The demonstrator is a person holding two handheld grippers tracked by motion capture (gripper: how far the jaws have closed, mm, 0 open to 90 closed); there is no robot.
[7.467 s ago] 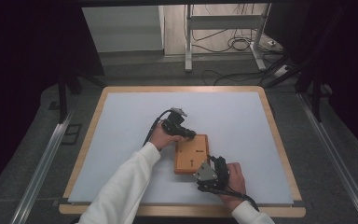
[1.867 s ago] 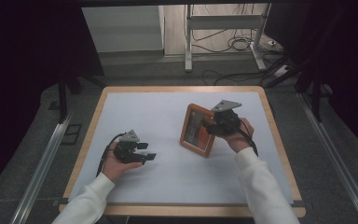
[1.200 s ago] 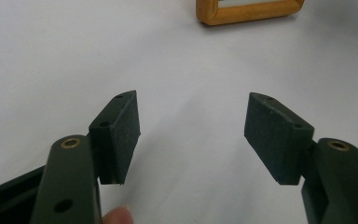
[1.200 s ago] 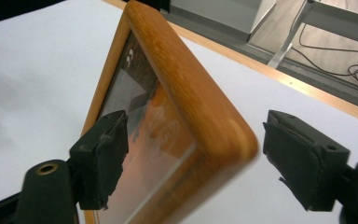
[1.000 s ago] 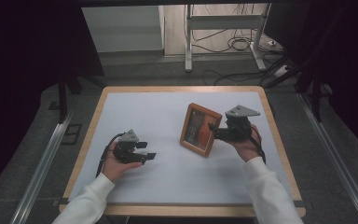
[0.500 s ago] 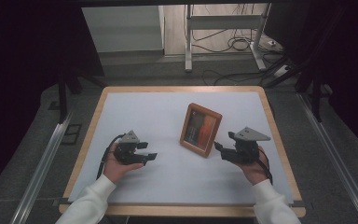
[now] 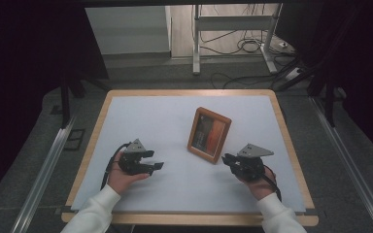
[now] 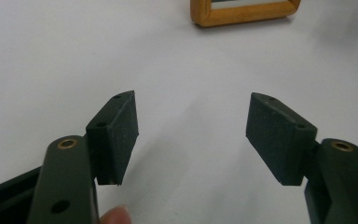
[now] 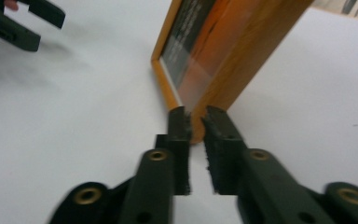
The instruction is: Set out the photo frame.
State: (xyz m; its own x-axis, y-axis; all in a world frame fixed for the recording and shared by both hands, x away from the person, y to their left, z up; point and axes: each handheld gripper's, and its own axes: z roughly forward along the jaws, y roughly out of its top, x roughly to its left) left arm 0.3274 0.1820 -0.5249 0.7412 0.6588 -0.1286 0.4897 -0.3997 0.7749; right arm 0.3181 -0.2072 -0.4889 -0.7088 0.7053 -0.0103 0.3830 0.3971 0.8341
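From above we see the picture frame (image 7: 209, 134) upright on the bench (image 7: 141, 116); our right tool (image 9: 195, 119), nearly closed and empty, nears its corner; our left tool (image 8: 192, 130) gapes wide.

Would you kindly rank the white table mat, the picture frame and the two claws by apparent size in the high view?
1. White table mat.
2. Picture frame.
3. Left claw and right claw: they look alike, so I leave them unranked.
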